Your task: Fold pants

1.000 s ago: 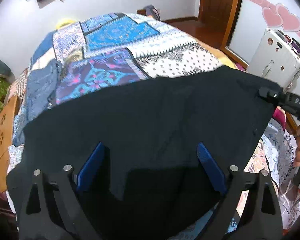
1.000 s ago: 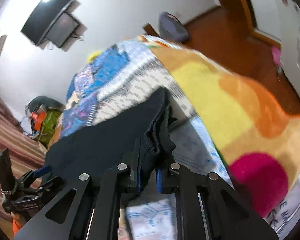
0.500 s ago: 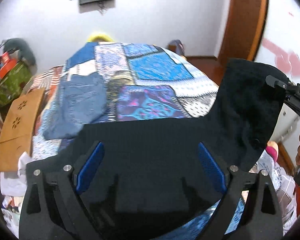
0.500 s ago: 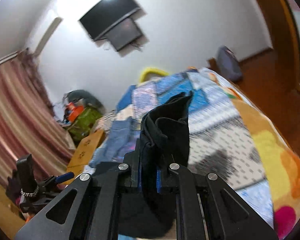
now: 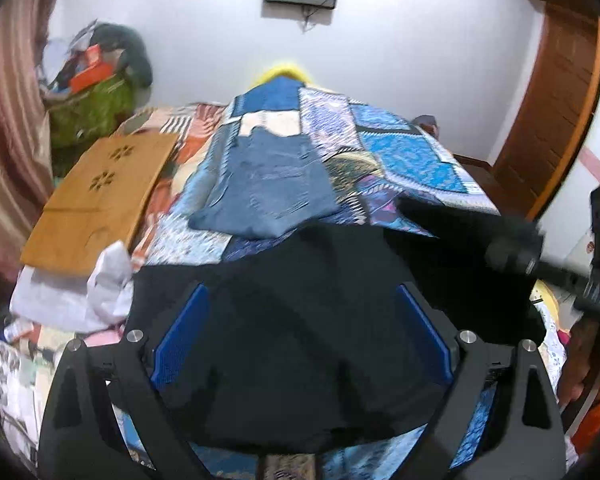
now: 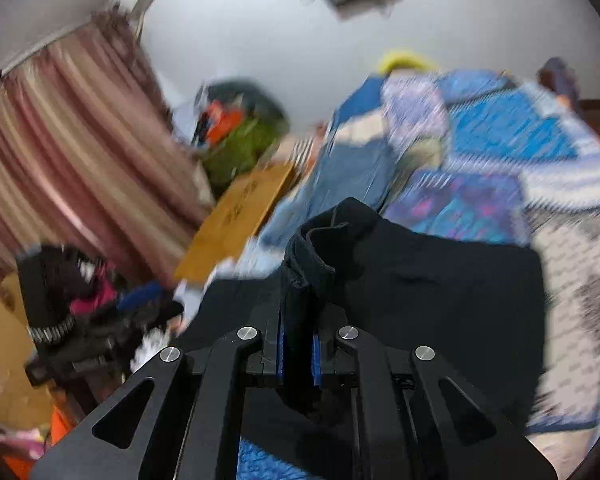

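The black pants (image 5: 300, 340) lie on the patchwork bedspread (image 5: 400, 152), spread across the near part of the bed. My left gripper (image 5: 302, 332) is open, its blue pads wide apart above the black cloth, holding nothing. My right gripper (image 6: 298, 344) is shut on a bunched edge of the black pants (image 6: 440, 280) and holds that edge up over the rest of the garment. It also shows at the right of the left wrist view (image 5: 516, 256), with the raised cloth draped from it.
Folded blue jeans (image 5: 268, 184) lie further up the bed. A wooden board (image 5: 100, 196) and white cloth (image 5: 80, 300) lie at the left. A cluttered green pile (image 5: 96, 100) stands in the far corner. A wooden door (image 5: 556, 92) is at the right.
My right gripper has carried the pants edge leftward across the garment, folding it over. Both views have swung to face up the bed; the right wrist view is motion-blurred.
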`<state>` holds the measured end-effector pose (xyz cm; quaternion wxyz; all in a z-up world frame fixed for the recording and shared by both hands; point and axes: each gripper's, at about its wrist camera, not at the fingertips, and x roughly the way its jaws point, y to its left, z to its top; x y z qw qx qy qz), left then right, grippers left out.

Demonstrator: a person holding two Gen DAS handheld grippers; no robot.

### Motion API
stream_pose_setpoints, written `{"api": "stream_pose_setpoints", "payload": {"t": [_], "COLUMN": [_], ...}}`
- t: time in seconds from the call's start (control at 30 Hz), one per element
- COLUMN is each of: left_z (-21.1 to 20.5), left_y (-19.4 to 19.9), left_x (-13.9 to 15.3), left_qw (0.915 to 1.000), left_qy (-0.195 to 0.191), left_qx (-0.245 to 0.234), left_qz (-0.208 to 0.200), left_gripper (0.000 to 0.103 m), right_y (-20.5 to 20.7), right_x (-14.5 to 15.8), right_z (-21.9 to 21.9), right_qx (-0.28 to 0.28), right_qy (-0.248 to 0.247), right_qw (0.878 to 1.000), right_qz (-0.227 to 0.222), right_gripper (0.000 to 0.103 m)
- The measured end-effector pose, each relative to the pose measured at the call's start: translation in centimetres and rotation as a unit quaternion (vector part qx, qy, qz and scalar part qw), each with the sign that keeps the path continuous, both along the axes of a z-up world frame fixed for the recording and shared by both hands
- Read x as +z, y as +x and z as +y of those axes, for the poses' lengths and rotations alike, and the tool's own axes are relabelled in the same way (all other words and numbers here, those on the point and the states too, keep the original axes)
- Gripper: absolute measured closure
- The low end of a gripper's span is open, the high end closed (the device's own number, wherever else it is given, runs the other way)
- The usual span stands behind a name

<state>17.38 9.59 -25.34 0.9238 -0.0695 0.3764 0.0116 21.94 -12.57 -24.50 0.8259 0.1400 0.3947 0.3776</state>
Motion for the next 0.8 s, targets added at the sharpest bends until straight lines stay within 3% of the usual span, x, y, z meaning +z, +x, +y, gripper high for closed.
{"api": "stream_pose_setpoints", "payload": {"t": [0.2,0.33,0.43,0.6,0.7,0.8], "left_z": [0.7,-0.2,-1.5,-4.5,-6.8,-9.1], "left_y": [-0.3,0.5,1.5,3.6,5.1,6.6], "left_x": [-1.1,-1.0,-0.3,0.7,0.9,0.3], "left_qw": [0.9999,0.9999,0.9997,0.9982,0.9958,0.9925], "left_qy": [-0.004,-0.008,-0.001,-0.006,-0.016,-0.021], "left_qx": [0.005,-0.008,-0.023,-0.060,-0.091,-0.120], "left_qz": [0.011,0.012,0.005,-0.005,-0.004,0.011], "left_gripper": [0.008,0.008,0.008,0.008,0.014,0.023], "right_y": [-1.0,-1.2,-1.5,-0.7,0.6,2.3], "right_x": [-3.8,-3.8,-2.3,0.5,1.1,0.4], "right_z": [3.4,2.4,1.0,-2.7,-4.6,-5.5], "right_qx": [0.051,0.073,0.074,0.040,0.012,-0.002], "right_qy": [-0.079,-0.078,-0.094,-0.106,-0.133,-0.159], "right_qw": [0.995,0.992,0.992,0.994,0.990,0.986], "right_qz": [0.034,0.069,0.045,-0.006,-0.039,-0.044], "right_gripper": [0.088,0.070,0.061,0.060,0.060,0.060]}}
